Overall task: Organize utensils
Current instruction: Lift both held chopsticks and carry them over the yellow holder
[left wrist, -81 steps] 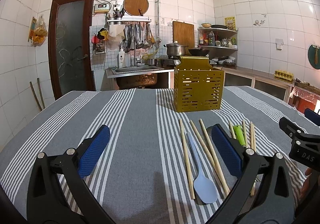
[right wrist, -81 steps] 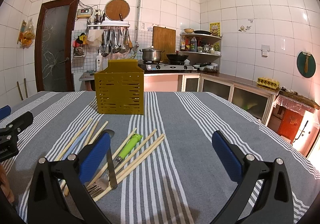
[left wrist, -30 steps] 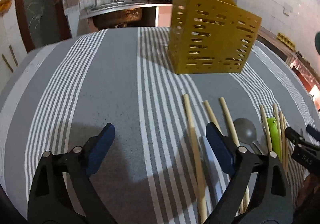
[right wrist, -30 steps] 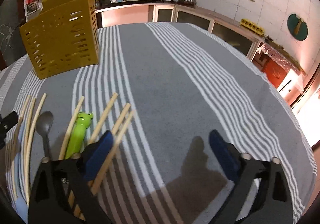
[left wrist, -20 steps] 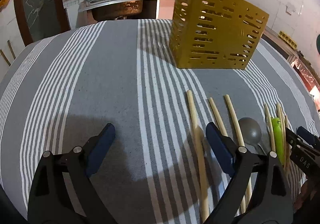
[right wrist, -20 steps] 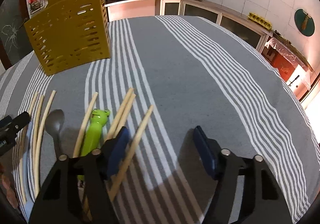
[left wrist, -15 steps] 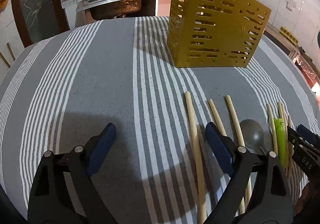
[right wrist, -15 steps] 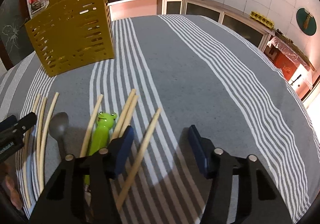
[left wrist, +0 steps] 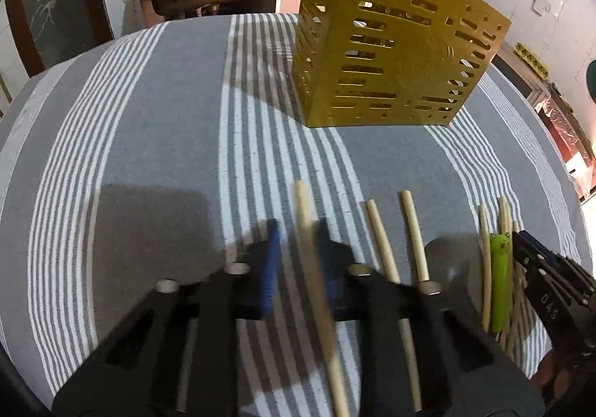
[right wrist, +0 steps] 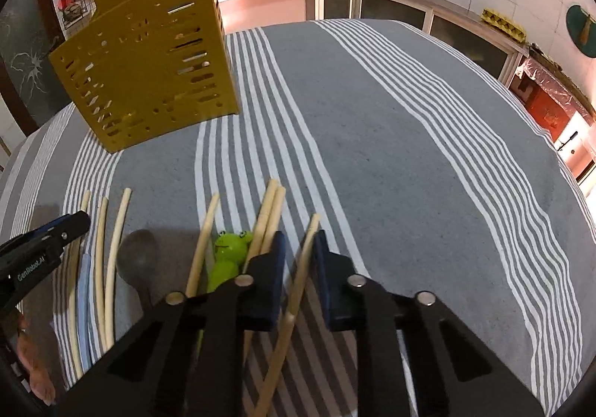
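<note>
Blue-padded jaws of the left gripper (left wrist: 296, 260) have narrowed around a pale wooden chopstick (left wrist: 313, 268), though blur hides whether the pads actually touch it. Likewise, the right gripper (right wrist: 298, 268) brackets another chopstick (right wrist: 298, 279) at close spacing, contact unclear. Between them on the striped tablecloth (right wrist: 409, 163) lie more chopsticks, a grey spoon (right wrist: 137, 260) and a green frog-handled utensil (right wrist: 227, 255), its working end hidden. Farther back stands the yellow perforated utensil holder (left wrist: 391, 48).

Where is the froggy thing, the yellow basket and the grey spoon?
froggy thing (right wrist: 230, 245), right wrist view, on its green face.
yellow basket (right wrist: 149, 66), right wrist view, on its slotted front wall.
grey spoon (right wrist: 137, 256), right wrist view, on its bowl.
</note>
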### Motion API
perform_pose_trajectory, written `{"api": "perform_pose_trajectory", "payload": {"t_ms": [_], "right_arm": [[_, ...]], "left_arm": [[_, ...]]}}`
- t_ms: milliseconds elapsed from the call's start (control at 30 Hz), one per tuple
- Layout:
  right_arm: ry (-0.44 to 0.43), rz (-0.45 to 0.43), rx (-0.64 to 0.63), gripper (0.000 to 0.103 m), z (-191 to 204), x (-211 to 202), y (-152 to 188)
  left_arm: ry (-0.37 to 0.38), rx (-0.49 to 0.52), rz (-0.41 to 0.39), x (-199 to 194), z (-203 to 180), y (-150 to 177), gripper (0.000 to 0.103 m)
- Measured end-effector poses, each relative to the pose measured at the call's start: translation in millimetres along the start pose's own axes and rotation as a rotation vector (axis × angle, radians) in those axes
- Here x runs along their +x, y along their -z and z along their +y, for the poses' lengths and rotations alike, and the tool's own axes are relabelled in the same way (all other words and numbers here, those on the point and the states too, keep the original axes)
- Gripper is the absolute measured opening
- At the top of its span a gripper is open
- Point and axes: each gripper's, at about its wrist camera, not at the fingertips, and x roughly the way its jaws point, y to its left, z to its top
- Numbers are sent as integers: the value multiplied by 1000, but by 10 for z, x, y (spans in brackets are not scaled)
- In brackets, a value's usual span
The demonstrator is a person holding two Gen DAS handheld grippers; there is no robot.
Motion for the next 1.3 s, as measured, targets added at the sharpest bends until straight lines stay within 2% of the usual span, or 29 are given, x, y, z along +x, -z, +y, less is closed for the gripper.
{"api": "perform_pose_trajectory", "payload": {"t_ms": [300, 467, 800, 1033, 1167, 1300], "right_arm": [[-46, -61, 4, 7, -69, -163, -70], [-83, -143, 2, 7, -91, -389, -124], [-129, -381, -48, 6, -38, -971, -276], [-169, -536, -74, 6, -42, -1299, -259], [-185, -593, -78, 6, -36, -1405, -217], [-210, -641, -77, 6, -61, -1555, -222]], "left_arm": [[31, -57, -44, -115, 68, 43, 4], [31, -49, -147, -426, 67, 106, 4], [5, -40, -399, -1225, 87, 217, 5], [11, -51, -509, -1551, 62, 325, 4], [8, -43, -572, -1677, 23, 394, 4], [17, -28, -601, -1765, -21, 389, 4]]}}
